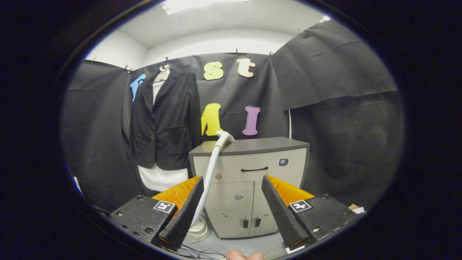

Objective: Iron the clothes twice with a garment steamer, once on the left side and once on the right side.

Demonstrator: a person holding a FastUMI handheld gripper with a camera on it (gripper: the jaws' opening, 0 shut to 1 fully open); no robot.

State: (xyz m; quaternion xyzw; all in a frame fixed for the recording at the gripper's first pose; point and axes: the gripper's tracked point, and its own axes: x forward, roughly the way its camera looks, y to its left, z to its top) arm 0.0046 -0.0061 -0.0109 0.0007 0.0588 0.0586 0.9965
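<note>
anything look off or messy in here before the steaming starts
Nothing looks damaged or spilled. The jacket hangs straight on its hanger, the steamer stands beside the cabinet, and the open claw holds nothing. Only some loose cables lie on the floor.

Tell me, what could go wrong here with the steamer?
The gripper is open and holds nothing; the steamer stands beyond its fingers, beside the cabinet. A clumsy grab might tip its tall white wand. Loose wires on the floor below could snag. The jacket hangs farther off.
</note>
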